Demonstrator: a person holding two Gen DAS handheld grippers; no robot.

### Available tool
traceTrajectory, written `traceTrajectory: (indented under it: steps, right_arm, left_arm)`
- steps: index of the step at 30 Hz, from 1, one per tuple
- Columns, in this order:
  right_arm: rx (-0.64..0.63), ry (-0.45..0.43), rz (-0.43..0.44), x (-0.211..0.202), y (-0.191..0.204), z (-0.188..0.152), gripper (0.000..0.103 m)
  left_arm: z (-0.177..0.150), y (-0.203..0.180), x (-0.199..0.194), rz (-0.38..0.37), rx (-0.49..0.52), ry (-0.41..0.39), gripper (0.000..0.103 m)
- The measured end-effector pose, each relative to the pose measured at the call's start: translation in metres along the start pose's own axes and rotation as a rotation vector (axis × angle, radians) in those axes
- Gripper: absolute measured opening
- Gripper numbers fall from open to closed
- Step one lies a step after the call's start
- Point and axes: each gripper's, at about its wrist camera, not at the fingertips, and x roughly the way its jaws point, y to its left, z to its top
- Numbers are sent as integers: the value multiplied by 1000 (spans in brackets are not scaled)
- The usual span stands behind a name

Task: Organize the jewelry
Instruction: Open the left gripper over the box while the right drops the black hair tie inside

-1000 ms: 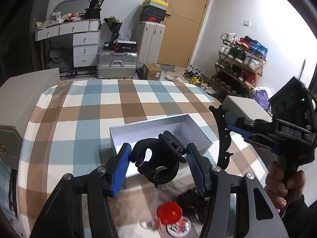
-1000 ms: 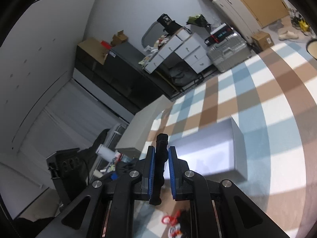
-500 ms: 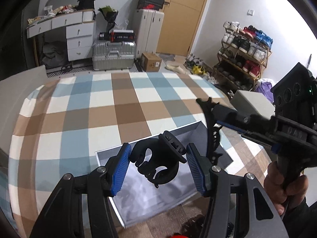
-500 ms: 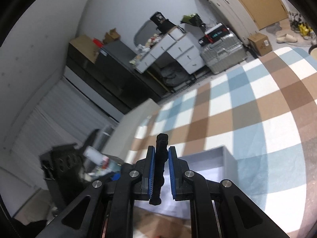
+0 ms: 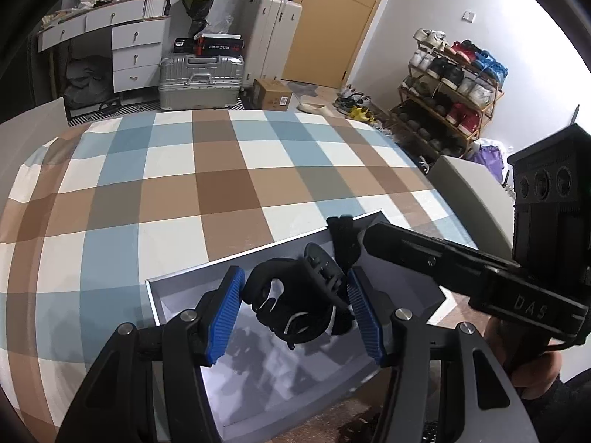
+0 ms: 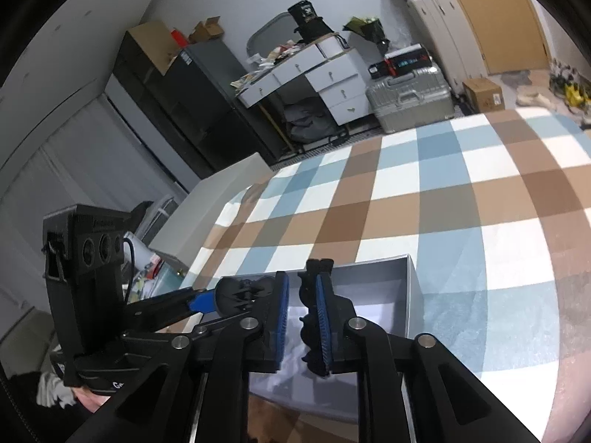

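Left claw: pinching black hair claw clip above grey box. Right claw: jaws just parting, slim black clip loose against one pad. Risk: it bounces outside box's far corner.

The letters "DAS" stood on the black body of the right tongs, at the lower right of the left wrist view. A black box on the silver suitcase, upper middle, had red and white print, too small to read. No other words could be read.
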Motion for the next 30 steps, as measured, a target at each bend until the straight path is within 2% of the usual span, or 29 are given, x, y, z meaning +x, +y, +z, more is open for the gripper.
traceTrajectory:
  steps: [1,3,5,7,9,12,15,17,18,20,21,30]
  right_arm:
    - [-7,-9,-7,-2,1,-1,35]
    - [-9,-35,-9,-9,2,-2,47]
    - [-6,-60,-2,-17,3,-2,55]
    - [-13,-91,-13,-28,6,-2,69]
    - [-32,-125,-19,-40,11,-3,71]
    - [-55,-157,-34,-55,19,-5,86]
    - [-77,-190,-49,-71,28,-9,92]
    - [-83,-210,-54,-80,32,-12,100]
    - [-85,-227,-59,-86,34,-15,102]
    - [-95,-240,-62,-94,37,-19,103]
    - [-102,-242,-68,-98,39,-22,103]
    - [-215,-270,-159,-120,62,-51,103]
  left_arm:
    - [-1,-1,-3,-8,2,-3,52]
    - [0,-3,-6,-7,9,-10,53]
    - [0,-5,-8,8,23,-19,59]
    - [-1,-8,-13,27,35,-33,64]
    - [-1,-9,-19,40,40,-50,67]
    - [-3,-10,-27,67,38,-70,67]
    - [-6,-10,-36,92,34,-90,67]
    - [-9,-11,-44,113,32,-107,68]
    - [-11,-11,-48,124,31,-117,68]
    - [-14,-12,-54,142,32,-134,77]
    - [-17,-13,-57,153,33,-145,79]
    - [-43,-18,-77,192,6,-218,82]
